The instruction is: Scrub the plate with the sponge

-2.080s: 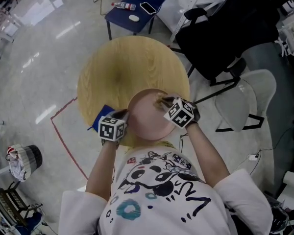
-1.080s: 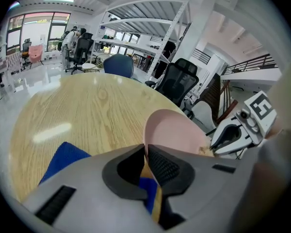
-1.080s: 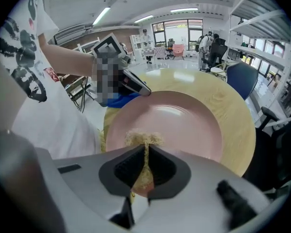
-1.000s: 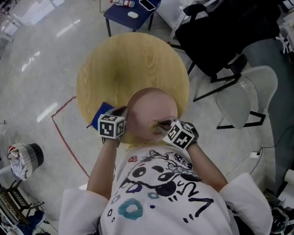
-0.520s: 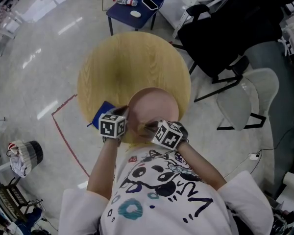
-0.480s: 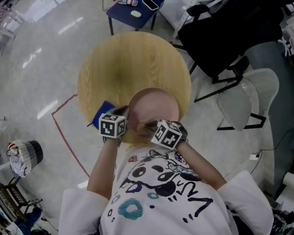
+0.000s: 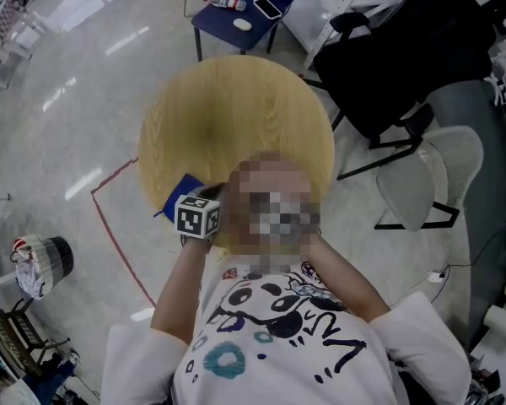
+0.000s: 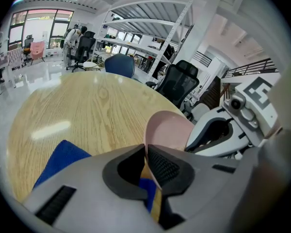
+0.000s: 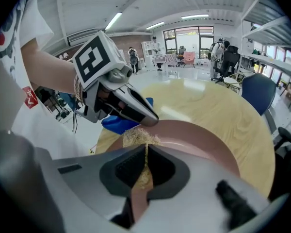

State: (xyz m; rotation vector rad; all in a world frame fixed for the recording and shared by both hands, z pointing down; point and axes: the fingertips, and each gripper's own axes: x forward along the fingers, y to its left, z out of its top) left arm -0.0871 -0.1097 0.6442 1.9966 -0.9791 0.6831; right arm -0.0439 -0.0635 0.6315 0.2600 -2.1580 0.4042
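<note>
Two handheld grippers work on a pink plate [image 8: 169,130] over a round wooden table [image 7: 236,112].
Head view: the left gripper [image 7: 212,197] sits at the table's near edge, just beside a blue cloth [image 7: 179,196]; the plate cannot be made out here. Left gripper view: its fingers are clamped on the rim of the plate, which stands tilted above the cloth. Right gripper view: the right gripper [image 9: 146,152] has its fingers pinched together on a tan, fibrous sponge [image 9: 137,138], which touches the plate near the left gripper's tips.
</note>
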